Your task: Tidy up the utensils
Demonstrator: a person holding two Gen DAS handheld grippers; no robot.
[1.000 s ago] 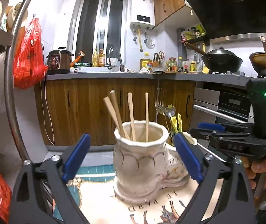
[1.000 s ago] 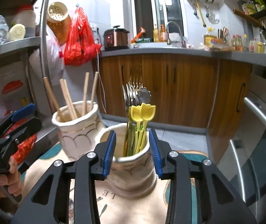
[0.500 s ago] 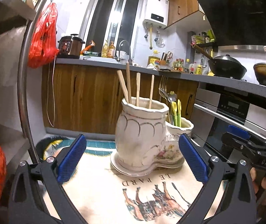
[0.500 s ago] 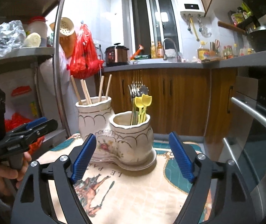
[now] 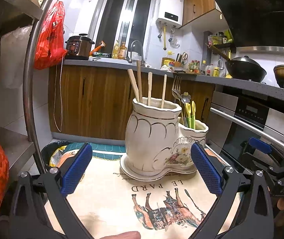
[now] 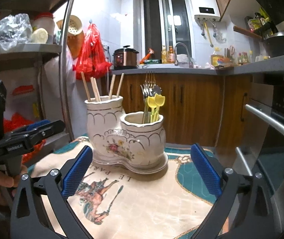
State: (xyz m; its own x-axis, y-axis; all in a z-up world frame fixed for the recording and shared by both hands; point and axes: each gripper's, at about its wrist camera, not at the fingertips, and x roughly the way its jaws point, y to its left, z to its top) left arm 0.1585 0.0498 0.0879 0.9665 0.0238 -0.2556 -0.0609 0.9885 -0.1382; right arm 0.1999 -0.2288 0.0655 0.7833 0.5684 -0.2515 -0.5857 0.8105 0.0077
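Observation:
A white ceramic two-pot utensil holder (image 5: 153,139) (image 6: 122,135) stands on a horse-print cloth (image 5: 142,203) (image 6: 134,203). Its taller pot holds several wooden chopsticks (image 5: 142,87) (image 6: 100,89). Its shorter pot holds metal forks (image 5: 176,88) (image 6: 148,87) and yellow-green picks (image 5: 189,113) (image 6: 155,105). My left gripper (image 5: 142,171) is open and empty, a short way in front of the holder. My right gripper (image 6: 142,169) is open and empty, also in front of it. Each gripper shows at the edge of the other's view (image 5: 265,159) (image 6: 30,133).
A steel shelf post (image 5: 32,79) (image 6: 64,69) with red bags (image 5: 50,37) stands to the left. An oven with a bar handle (image 5: 247,127) (image 6: 271,123) is on the right. Wooden cabinets (image 5: 94,103) and a cluttered counter (image 6: 181,69) lie behind.
Both grippers have pulled back from the holder and dropped lower. The right gripper's jaws, narrow around the shorter pot a second ago, have opened wide. The holder and utensils stayed put.

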